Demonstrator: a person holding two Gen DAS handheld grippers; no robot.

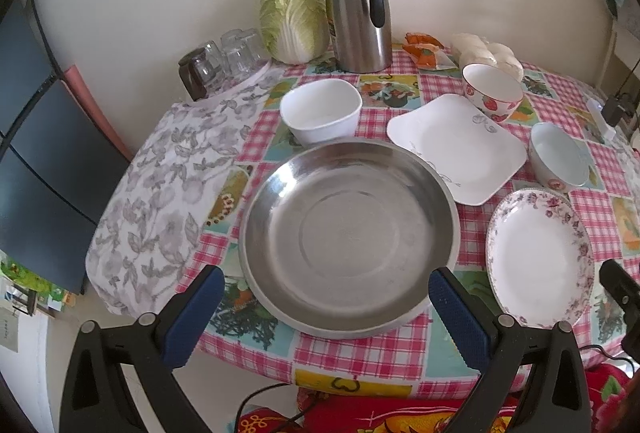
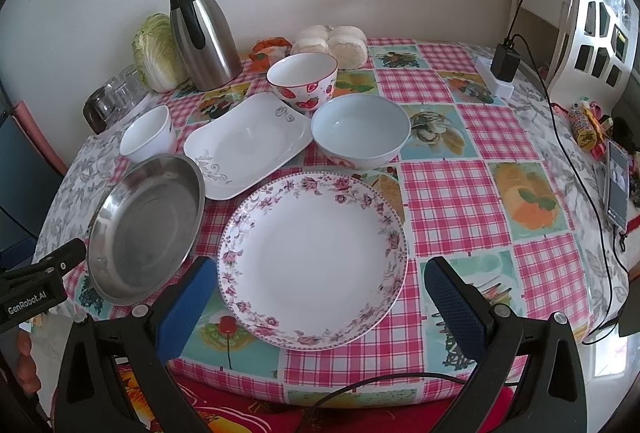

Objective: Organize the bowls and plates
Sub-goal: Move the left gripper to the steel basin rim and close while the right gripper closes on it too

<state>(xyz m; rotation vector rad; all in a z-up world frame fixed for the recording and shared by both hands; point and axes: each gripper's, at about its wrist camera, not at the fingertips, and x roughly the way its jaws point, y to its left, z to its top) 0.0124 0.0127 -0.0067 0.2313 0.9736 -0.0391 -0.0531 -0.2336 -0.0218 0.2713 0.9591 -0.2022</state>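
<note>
A steel round pan [image 1: 350,237] [image 2: 146,227] lies near the table's front edge, straight ahead of my open left gripper [image 1: 326,287]. To its right is a floral-rimmed round plate [image 1: 540,257] [image 2: 314,259], in front of my open right gripper [image 2: 320,281]. Behind them sit a white square plate [image 1: 456,145] [image 2: 248,141], a white squarish bowl [image 1: 320,111] [image 2: 146,133], a strawberry-patterned bowl [image 1: 492,91] [image 2: 302,79] and a pale blue bowl [image 1: 560,155] [image 2: 360,131]. Both grippers hold nothing.
At the back stand a steel thermos jug [image 1: 358,9] [image 2: 202,31], a cabbage [image 1: 294,19] [image 2: 156,51], upturned glasses [image 1: 224,57] [image 2: 116,97] and steamed buns [image 2: 332,41]. A power strip with charger [image 2: 500,69], cables and a phone [image 2: 618,185] lie on the right.
</note>
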